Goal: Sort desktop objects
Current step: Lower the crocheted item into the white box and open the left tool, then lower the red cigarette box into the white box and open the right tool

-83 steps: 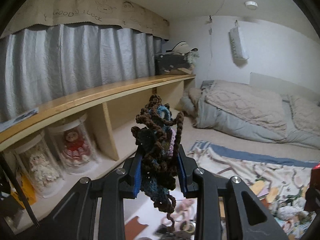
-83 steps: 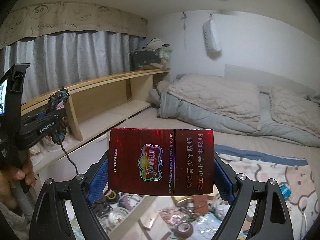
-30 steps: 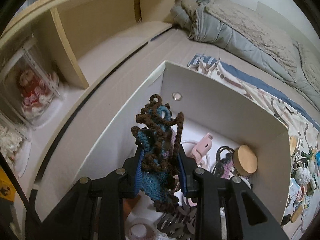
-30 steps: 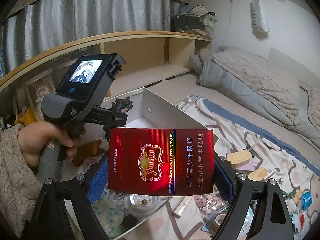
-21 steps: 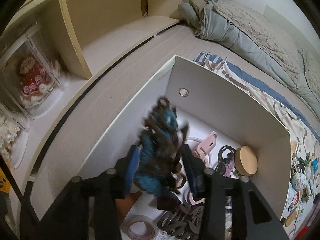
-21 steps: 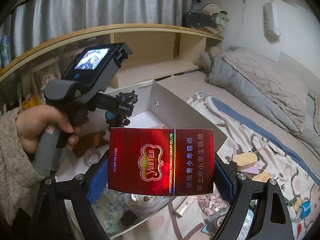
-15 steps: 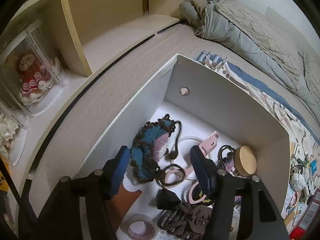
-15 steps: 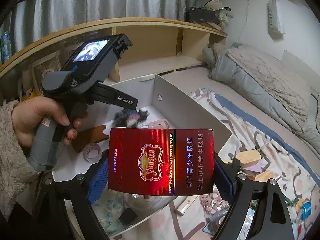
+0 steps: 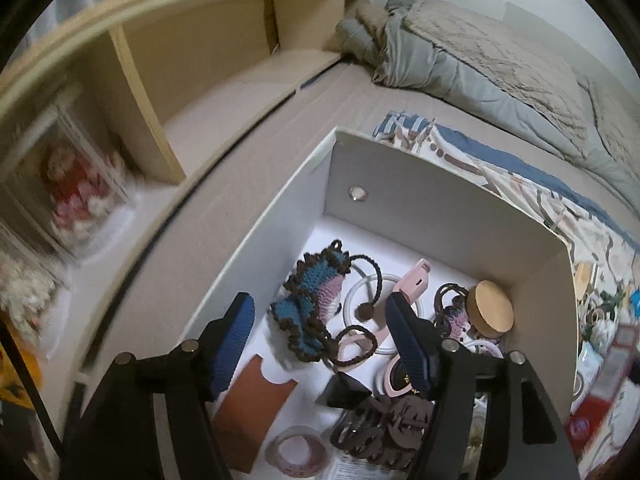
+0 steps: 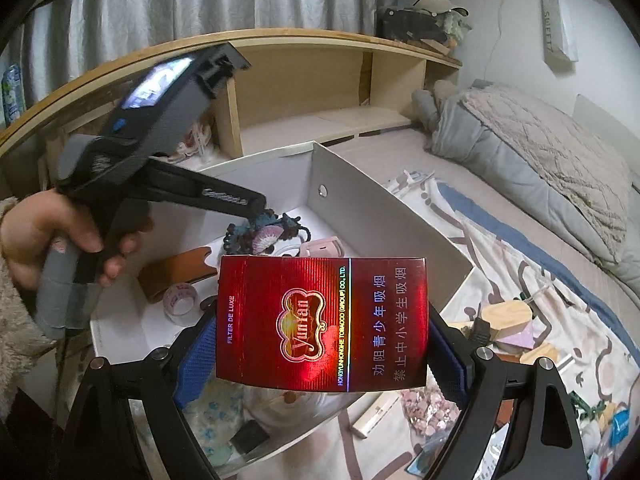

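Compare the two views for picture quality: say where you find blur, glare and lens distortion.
Left wrist view: the doll case at the left edge is smeared by motion blur, while the crocheted piece in the white box is sharp. Right wrist view: the left gripper is blurred, the red cigarette pack shows foil glare, and the shelf bows from fisheye distortion.

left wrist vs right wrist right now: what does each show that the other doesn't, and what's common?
Left wrist only: the left gripper from behind, its jaws just opened and empty above the crochet piece, plus a wooden lid and dark hair clips in the box.

Right wrist only: the right gripper shut on a red cigarette pack, and the hand holding the left gripper.

Both: the white box, crochet piece, tape roll, shelf, bed.
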